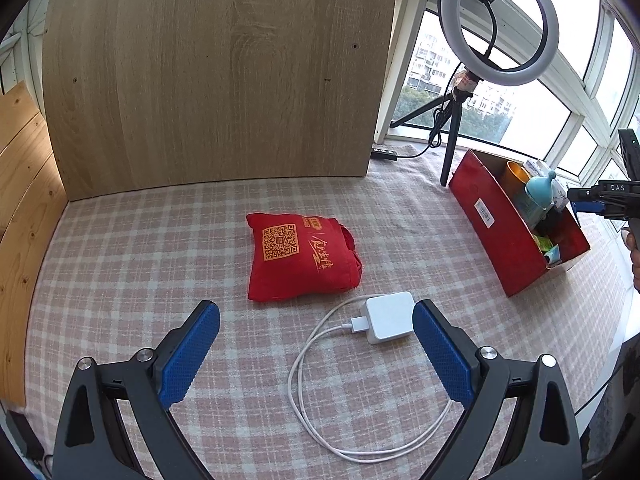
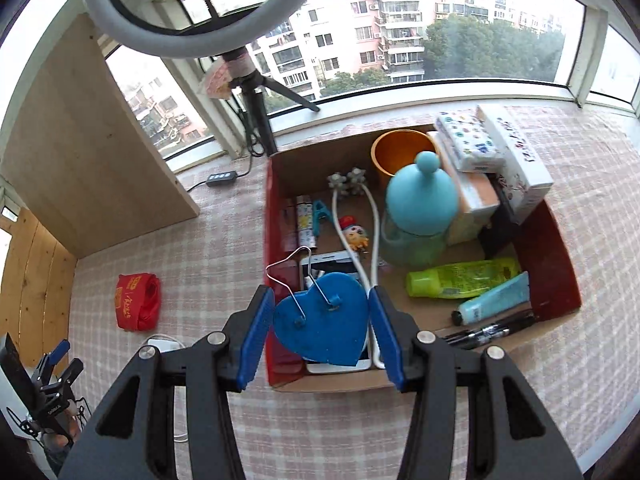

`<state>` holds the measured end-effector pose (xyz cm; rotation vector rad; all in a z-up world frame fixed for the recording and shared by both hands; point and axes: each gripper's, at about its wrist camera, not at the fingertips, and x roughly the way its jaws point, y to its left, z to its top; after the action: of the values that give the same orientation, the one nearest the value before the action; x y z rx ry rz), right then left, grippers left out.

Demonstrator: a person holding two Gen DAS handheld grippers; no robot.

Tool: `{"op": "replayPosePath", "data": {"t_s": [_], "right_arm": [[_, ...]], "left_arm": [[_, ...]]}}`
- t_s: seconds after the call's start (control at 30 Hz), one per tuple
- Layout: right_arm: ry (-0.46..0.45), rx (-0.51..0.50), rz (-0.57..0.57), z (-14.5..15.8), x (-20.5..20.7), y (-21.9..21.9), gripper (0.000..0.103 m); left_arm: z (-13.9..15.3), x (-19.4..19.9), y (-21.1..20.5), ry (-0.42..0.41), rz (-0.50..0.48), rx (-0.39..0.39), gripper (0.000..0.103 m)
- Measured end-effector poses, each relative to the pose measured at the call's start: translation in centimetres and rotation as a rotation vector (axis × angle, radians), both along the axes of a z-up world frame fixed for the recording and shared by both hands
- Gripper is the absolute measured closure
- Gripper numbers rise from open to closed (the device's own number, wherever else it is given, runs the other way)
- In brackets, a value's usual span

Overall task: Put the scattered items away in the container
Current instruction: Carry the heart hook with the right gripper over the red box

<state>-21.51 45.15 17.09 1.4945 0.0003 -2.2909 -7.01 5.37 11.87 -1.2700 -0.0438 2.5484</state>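
Observation:
My right gripper (image 2: 320, 304) is shut on a blue heart-shaped piece (image 2: 324, 328) with a wire stand. It holds the piece over the near left corner of the red cardboard box (image 2: 274, 216), above a white phone (image 2: 332, 266). The box also contains an orange cup (image 2: 400, 152), a teal lidded bottle (image 2: 420, 200), tubes, pens and tissue packs. My left gripper (image 1: 316, 310) is open and empty, low over a white charger (image 1: 390, 318) and its looped cable (image 1: 294, 380). A red cloth bag (image 1: 300, 256) lies just beyond them. In the left wrist view, the box (image 1: 492, 216) stands at the right.
A ring light on a black tripod (image 1: 452, 136) stands behind the box by the window. A tall wooden board (image 1: 216, 72) walls off the back, and wooden planks (image 1: 20, 208) close the left. A black power strip (image 2: 220, 178) lies near the sill. A checked cloth (image 1: 140, 260) covers the surface.

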Motion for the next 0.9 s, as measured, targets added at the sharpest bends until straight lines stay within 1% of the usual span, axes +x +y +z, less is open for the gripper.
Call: {"op": "replayPosePath", "data": {"t_s": [0.03,0.13,0.27,0.33,0.5,0.63,0.9], "right_arm": [[-0.009,0.025,-0.038,-0.8,-0.7,1.0,0.055],[-0.042,0.098,-0.129,-4.6,-2.9,1.8,0.055],[-0.089,0.177,-0.170,-7.9,-5.4,2.8,0.055],[-0.114,0.193,-0.170,-9.0,-6.4,2.9,0.055],[-0.152,0.261,-0.150,-11.1,-8.2,2.7,0.055],[-0.184,0.294,-0.136,-12.5,-9.0,2.9,0.055],[-0.200,0.306,-0.119,-12.9,-9.2,3.3,0.055]], "left_arm": [[-0.1,-0.1,0.2,-0.003,-0.004,0.000,0.006],[-0.2,-0.3,1.1,-0.010,-0.019,-0.001,0.006],[-0.1,-0.3,2.1,-0.011,-0.040,-0.008,0.006],[0.0,-0.4,2.4,-0.011,-0.044,-0.015,0.006],[-0.1,-0.6,2.2,-0.021,-0.029,-0.023,0.006],[-0.3,-0.6,1.8,-0.027,-0.014,-0.025,0.006],[-0.4,-0.7,2.2,-0.032,-0.014,-0.026,0.006]]}}
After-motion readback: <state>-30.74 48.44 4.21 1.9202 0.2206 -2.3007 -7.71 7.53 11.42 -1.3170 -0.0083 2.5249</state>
